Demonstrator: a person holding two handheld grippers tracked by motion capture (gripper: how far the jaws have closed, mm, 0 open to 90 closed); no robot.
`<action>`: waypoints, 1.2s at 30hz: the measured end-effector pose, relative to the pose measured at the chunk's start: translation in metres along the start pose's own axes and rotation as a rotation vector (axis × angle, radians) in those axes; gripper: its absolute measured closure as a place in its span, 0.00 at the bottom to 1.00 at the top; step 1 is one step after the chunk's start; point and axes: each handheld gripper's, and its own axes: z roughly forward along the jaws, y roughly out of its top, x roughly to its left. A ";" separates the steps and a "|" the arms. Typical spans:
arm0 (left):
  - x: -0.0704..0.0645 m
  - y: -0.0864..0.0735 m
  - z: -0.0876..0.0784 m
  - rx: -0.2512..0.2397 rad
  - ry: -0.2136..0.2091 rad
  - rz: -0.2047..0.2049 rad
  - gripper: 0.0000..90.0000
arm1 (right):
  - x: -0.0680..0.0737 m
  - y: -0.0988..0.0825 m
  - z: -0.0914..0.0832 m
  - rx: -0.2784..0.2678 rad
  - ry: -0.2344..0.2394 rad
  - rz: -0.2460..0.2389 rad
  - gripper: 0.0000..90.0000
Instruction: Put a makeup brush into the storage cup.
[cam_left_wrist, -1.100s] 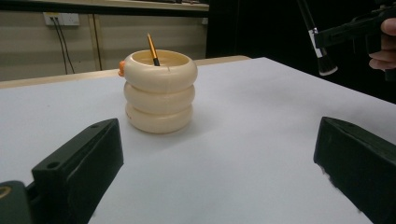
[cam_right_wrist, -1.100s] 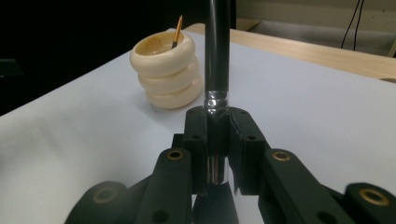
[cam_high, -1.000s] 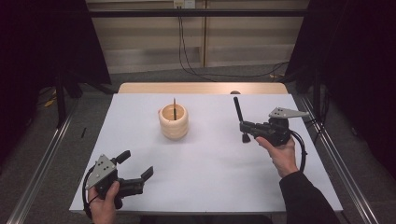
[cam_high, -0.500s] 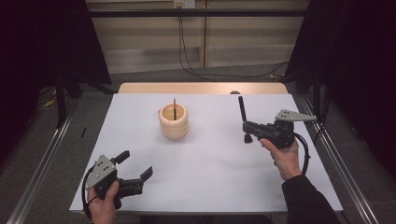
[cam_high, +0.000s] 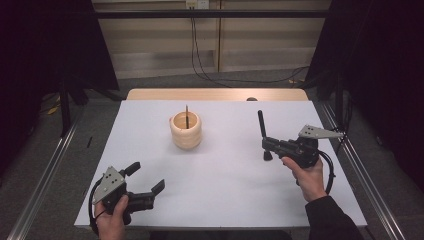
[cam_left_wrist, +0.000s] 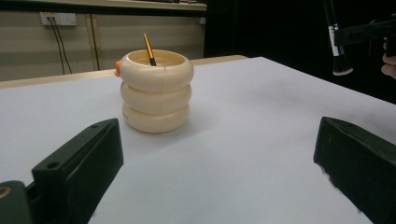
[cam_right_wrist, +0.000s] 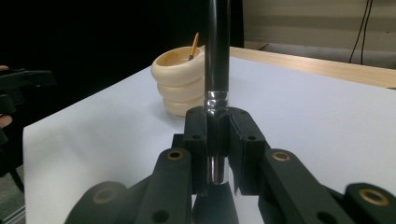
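Observation:
A cream ribbed holder (cam_high: 185, 132) stands at the middle of the white table (cam_high: 225, 190), with a thin gold-banded brush (cam_high: 187, 116) leaning inside it. My right gripper (cam_high: 268, 145) is at the right, shut on a black makeup brush (cam_high: 261, 123) held upright, handle up and bristles down just above the table. In the right gripper view the jaws clamp the brush's silver ferrule (cam_right_wrist: 216, 100), and the holder (cam_right_wrist: 179, 87) is beyond. My left gripper (cam_high: 148, 178) rests at the front left, open with nothing between its jaws. The left gripper view has the holder (cam_left_wrist: 156, 91) ahead.
The table's wooden far edge (cam_high: 215, 94) borders a floor with cables. Metal rails (cam_high: 360, 165) run along both sides. A small orange thing (cam_left_wrist: 118, 68) peeks from behind the holder. White tabletop lies between the two grippers.
My right gripper has drifted slightly to the right with the black brush, which now stands more upright. The left gripper has stayed put.

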 end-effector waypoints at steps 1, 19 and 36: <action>0.001 0.000 0.000 0.000 -0.005 -0.003 0.02 | 0.002 0.000 -0.001 -0.001 -0.001 -0.002 0.87; -0.002 0.001 0.000 0.001 -0.003 0.008 0.02 | 0.031 -0.001 -0.012 -0.022 0.076 -0.039 0.87; -0.002 0.001 -0.001 0.001 -0.005 0.012 0.02 | 0.058 0.002 -0.006 -0.015 0.183 -0.095 0.87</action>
